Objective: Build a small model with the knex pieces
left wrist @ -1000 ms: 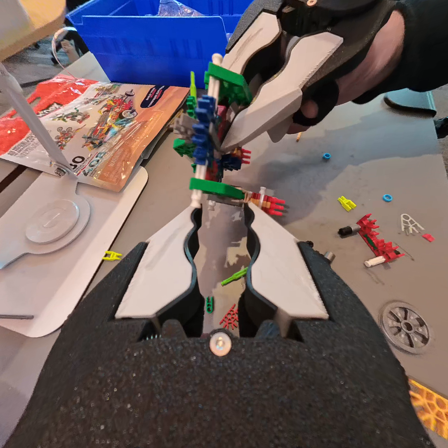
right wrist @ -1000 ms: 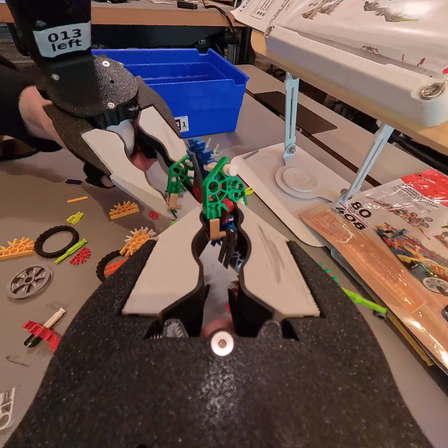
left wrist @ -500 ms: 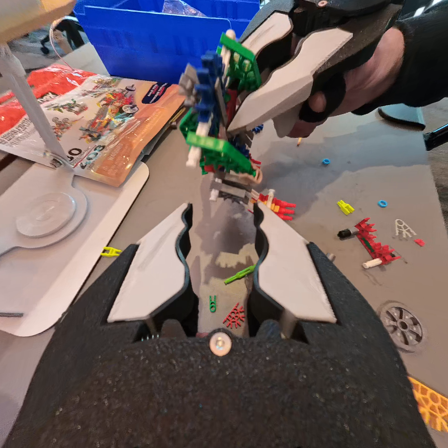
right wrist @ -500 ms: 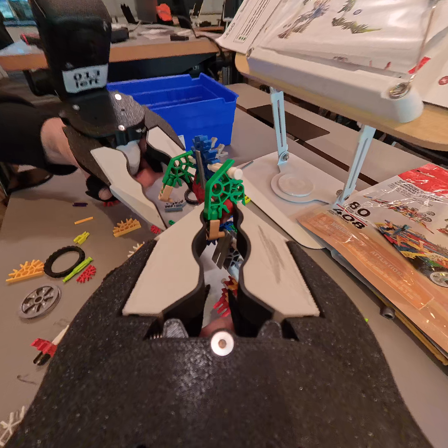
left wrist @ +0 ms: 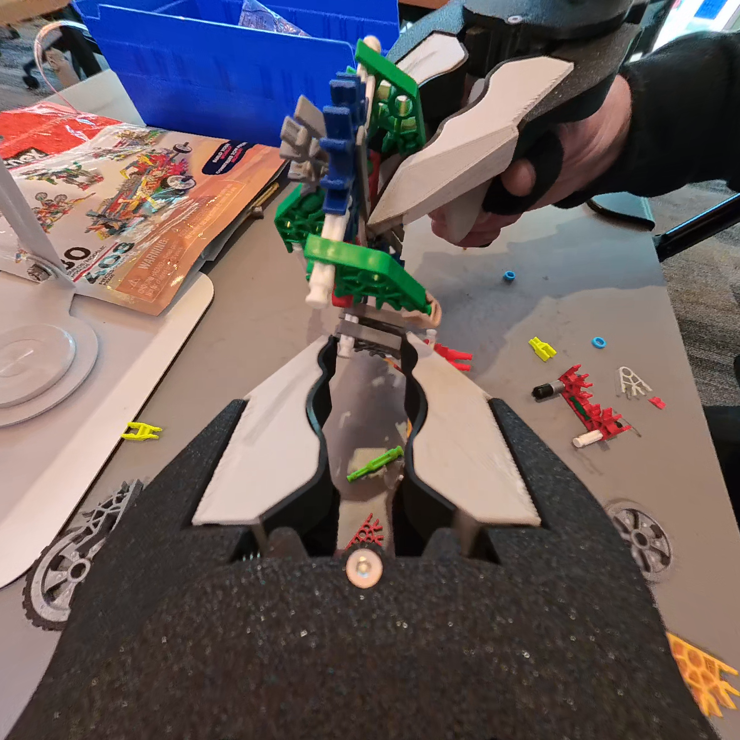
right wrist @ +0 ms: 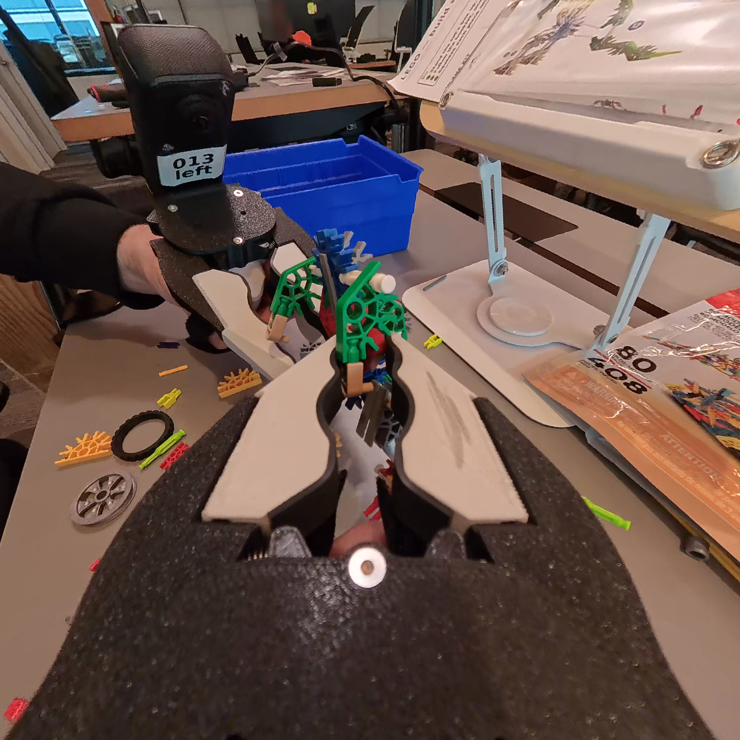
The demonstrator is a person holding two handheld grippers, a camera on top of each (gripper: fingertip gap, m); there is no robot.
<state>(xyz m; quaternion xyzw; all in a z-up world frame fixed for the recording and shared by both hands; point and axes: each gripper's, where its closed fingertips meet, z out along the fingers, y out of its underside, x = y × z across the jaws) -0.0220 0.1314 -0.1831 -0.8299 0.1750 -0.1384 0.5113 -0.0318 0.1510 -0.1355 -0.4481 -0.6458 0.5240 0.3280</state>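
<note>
Jaws of the right gripper were clamped on the toy model, a cluster of green, blue, red and grey plastic building pieces with a white rod through it, held up in the air above the bench. Across from it, the left gripper had its jaws set narrowly apart, their tips touching a small grey piece at the model's lower end; whether they truly gripped it could not be told. In the right wrist view the model sat between the right gripper's tips, with the left gripper reaching it from the far side, held by a hand in a dark sleeve. Behind the model stood a blue bin, and to one side lay a printed plastic bag partly over the white base of a stand. Loose pieces were scattered over the bench: a green rod under the left gripper, a yellow clip, a red assembly with a white peg, a grey wheel hub, a black tyre and orange fan pieces.
</note>
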